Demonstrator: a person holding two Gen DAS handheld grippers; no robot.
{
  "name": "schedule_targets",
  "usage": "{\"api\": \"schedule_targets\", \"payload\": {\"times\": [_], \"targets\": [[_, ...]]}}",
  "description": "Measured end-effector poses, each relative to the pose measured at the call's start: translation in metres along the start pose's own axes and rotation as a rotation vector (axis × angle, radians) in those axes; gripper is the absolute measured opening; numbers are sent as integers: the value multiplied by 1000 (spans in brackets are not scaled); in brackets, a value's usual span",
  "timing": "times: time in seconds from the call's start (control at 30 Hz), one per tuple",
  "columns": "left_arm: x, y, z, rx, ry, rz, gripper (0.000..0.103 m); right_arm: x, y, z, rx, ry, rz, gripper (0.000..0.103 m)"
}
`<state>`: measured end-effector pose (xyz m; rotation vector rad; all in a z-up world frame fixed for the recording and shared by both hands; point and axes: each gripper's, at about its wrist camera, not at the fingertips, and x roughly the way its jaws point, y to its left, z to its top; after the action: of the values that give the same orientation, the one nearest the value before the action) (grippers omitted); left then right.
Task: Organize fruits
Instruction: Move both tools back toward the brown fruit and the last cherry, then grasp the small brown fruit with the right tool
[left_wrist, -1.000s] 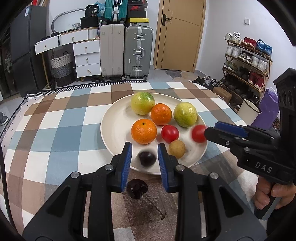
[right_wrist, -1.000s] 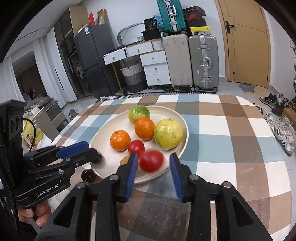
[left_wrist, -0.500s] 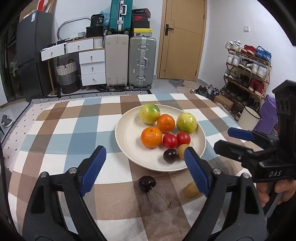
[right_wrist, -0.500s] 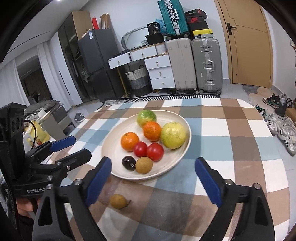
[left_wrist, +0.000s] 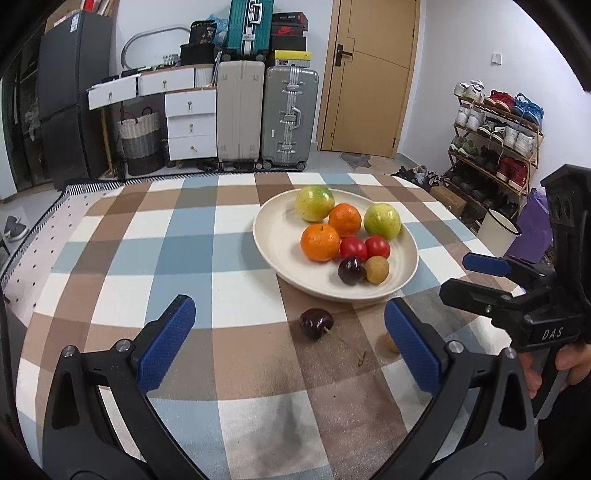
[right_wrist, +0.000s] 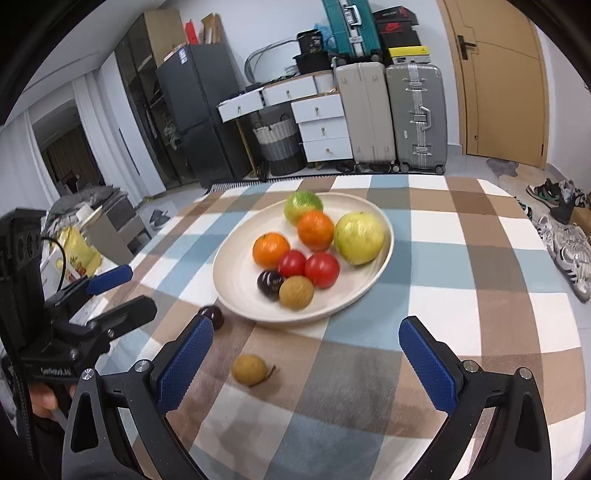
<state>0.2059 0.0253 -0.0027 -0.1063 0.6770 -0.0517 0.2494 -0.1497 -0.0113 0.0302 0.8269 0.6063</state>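
- Left gripper (left_wrist: 288, 338) hangs over the checked tablecloth (left_wrist: 155, 258), jaws opening wide, gripping nothing.
- Right gripper (right_wrist: 306, 360) likewise, jaws opening, nothing clamped.
- Plate (right_wrist: 236, 254) holds two oranges, two green fruits, two tomatoes, a dark cherry (right_wrist: 270, 283) and a brown longan (right_wrist: 296, 292).
- On the cloth just before the plate: another cherry (left_wrist: 315, 324) and another longan (right_wrist: 249, 369).

A cream plate (left_wrist: 280, 236) holds 2 yellow-green guavas (left_wrist: 314, 203), 2 oranges (left_wrist: 320, 242), 2 red tomatoes (left_wrist: 353, 248), 1 dark cherry (left_wrist: 351, 270) and 1 tan longan (left_wrist: 377, 270), clustered from centre toward 3 o'clock. Off the plate at 6 o'clock, a stemmed dark cherry (left_wrist: 315, 323) and another longan (right_wrist: 249, 369) lie apart on the bench (left_wrist: 147, 251).
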Motion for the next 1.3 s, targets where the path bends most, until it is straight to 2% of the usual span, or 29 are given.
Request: {"api": "schedule_targets", "payload": {"times": [0.07, 0.2, 0.4, 0.6, 0.8, 0.87, 1.03, 1.1, 1.17, 1.23, 1.3], "targets": [[2, 2, -1, -4, 8, -7, 102, 1, 4, -1, -15, 6, 3, 102], [15, 0, -5, -15, 49, -26, 102, 10, 11, -6, -36, 64, 85, 102], [25, -7, -9, 21, 78, -10, 102, 19, 20, -14, -93, 104, 38, 102], [28, 0, -9, -5, 87, 2, 102, 27, 23, -19, -126, 137, 6, 102], [27, 16, -8, -80, 76, 9, 102, 33, 29, -23, -160, 155, 6, 101], [27, 19, -7, -97, 74, 5, 102, 36, 33, -24, -175, 165, 3, 98], [28, 20, -7, -90, 74, 7, 102, 43, 37, -26, -187, 186, -4, 76], [30, 18, -8, -87, 77, 5, 102, 43, 37, -26, -187, 184, -1, 74], [31, 16, -8, -79, 80, 5, 102, 43, 39, -26, -196, 181, 11, 66], [31, 13, -10, -69, 80, 7, 102, 43, 41, -27, -204, 183, 19, 53], [33, 11, -11, -66, 83, 8, 102, 43, 44, -27, -210, 183, 25, 47]]}}
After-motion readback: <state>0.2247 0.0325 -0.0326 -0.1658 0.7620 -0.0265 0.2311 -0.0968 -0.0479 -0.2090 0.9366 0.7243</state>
